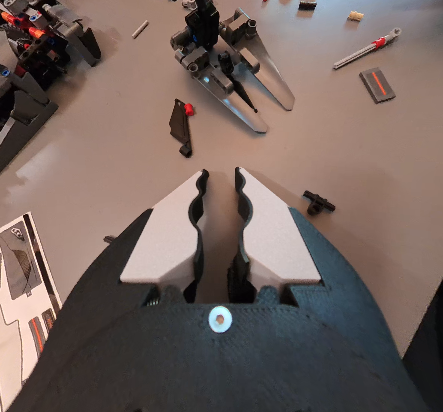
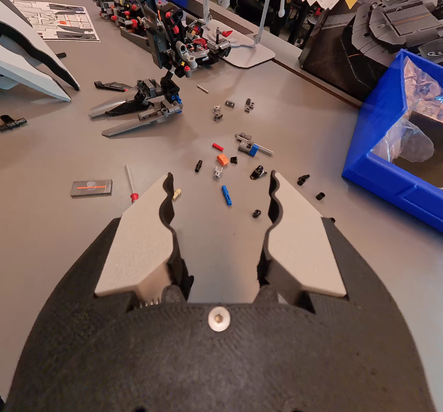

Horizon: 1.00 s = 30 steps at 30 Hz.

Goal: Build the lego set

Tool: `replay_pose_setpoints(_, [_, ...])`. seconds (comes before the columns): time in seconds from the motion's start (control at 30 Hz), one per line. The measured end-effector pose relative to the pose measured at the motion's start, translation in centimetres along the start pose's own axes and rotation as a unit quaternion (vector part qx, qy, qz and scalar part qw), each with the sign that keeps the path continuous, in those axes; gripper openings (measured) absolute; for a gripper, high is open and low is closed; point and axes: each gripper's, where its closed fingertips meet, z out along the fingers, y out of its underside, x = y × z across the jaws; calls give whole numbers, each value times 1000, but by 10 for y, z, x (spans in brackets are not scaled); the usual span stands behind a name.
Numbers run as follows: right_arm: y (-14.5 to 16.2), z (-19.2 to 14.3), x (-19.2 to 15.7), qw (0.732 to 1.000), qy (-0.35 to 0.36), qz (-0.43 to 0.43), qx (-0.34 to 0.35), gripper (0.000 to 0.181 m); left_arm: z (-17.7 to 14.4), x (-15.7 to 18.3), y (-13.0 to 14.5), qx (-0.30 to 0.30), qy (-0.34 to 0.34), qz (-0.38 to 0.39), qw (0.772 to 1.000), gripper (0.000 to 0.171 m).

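Both grippers empty, hovering over the table (image 1: 335, 136). Left gripper (image 1: 221, 172): jaws narrow, small gap, nothing between them. Right gripper (image 2: 220, 177): jaws wide, loose parts visible through the gap. Main build (image 2: 163, 28) sits upper centre of the right view and at the left edge of the left view. Wing subassembly (image 1: 225, 64) is centre-top in the left view, two grey blades pointing at the camera, and seems linked at its far end to more black build, though I can't confirm the joint. Black panel (image 1: 181, 127) with a red bush (image 1: 189, 109) touching its top lies just ahead of the left tips. Blue pin (image 2: 226, 195) is mid-gap on the right, orange piece (image 2: 223, 159) and red pin (image 2: 217, 146) beyond it. My read: next is a part pick, likely a pin on the right. Do it well: align the tips across the pin's short axis, come down square, close slowly so it doesn't roll or shoot out. Neighbours are close, so avoid sweeping them. Left should brace the wing by its grey hub, not the blades. Sticker sheet (image 1: 21, 268) lower left, keep off it.
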Motion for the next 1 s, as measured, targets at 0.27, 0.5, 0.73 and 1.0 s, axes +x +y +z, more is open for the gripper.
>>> replay_pose_setpoints(0.27, [-1, -1, 2, 1000, 2, 3, 3, 80, 0, 0, 0, 0, 1, -2, 1000, 22])
replay_pose_setpoints(0.5, [-2, -3, 2, 1000, -1, 5, 9, 79, 1, -1, -1, 0, -4, -1, 1000, 21])
replay_pose_setpoints(0.73, [-3, -3, 1, 1000, -3, 6, 11, 79, 1, -2, -1, 0, -6, 0, 1000, 21])
replay_pose_setpoints(1.0, [-3, -3, 1, 1000, -5, 6, 12, 78, 1, -2, -1, 0, -6, 0, 1000, 21])
